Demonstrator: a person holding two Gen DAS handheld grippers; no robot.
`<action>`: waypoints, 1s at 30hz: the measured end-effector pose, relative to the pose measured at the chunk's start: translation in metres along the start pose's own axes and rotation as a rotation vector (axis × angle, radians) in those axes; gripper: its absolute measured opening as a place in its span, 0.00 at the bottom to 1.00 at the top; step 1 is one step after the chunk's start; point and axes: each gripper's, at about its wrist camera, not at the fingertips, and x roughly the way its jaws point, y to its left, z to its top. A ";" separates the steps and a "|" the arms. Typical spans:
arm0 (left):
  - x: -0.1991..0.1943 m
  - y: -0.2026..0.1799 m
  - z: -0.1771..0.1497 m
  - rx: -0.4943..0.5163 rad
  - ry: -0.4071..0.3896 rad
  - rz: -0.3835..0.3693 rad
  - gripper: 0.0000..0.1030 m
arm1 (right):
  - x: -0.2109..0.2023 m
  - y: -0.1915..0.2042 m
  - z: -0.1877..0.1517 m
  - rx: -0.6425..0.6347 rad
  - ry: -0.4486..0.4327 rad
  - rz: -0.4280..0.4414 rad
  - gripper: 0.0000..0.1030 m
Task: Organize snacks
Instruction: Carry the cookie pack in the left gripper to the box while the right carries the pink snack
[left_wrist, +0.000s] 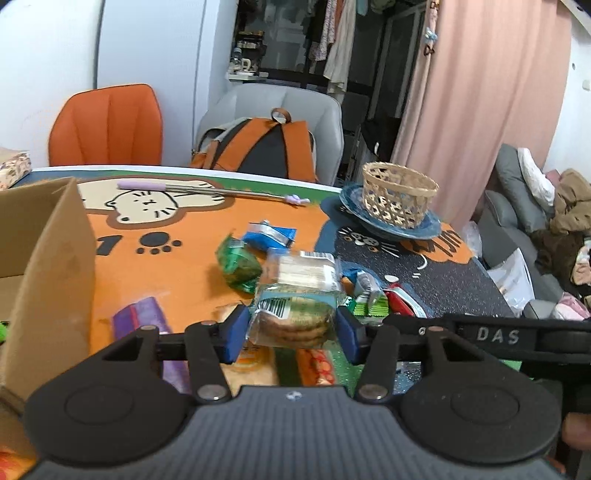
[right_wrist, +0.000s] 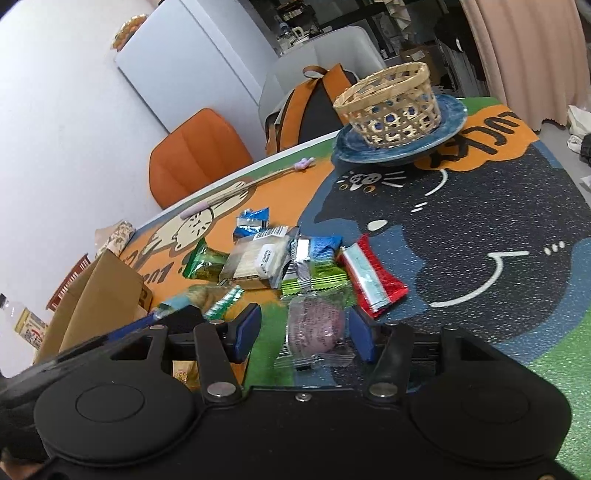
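Two risks: left claw (left_wrist: 291, 328) pinching cookie pack (left_wrist: 295, 317) could crack biscuits, while right claw (right_wrist: 304, 334), wide around purple cake (right_wrist: 314, 326), might nudge it away.

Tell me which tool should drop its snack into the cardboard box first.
Left. The left tool already clamps the clear biscuit pack, with the brown cardboard box beside it. The right tool only straddles a purple wrapped snack.

Bright wrappers on a cartoon-cat mat

The worktop (right_wrist: 480, 221) shows orange, green and speckled black with white cat faces; a red-and-silver packet (right_wrist: 373, 278), green packet (left_wrist: 238, 266), blue packet (left_wrist: 271, 236), tan lattice basket (left_wrist: 399, 195), blue plate (right_wrist: 454, 114).
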 end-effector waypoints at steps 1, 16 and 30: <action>-0.002 0.002 0.000 -0.004 -0.002 0.003 0.49 | 0.002 0.002 0.000 -0.006 0.003 -0.006 0.52; -0.038 0.025 0.004 -0.071 -0.056 0.020 0.49 | 0.005 0.026 -0.006 -0.087 0.015 -0.068 0.32; -0.084 0.050 0.014 -0.109 -0.144 0.034 0.49 | -0.025 0.075 0.000 -0.126 -0.062 0.005 0.32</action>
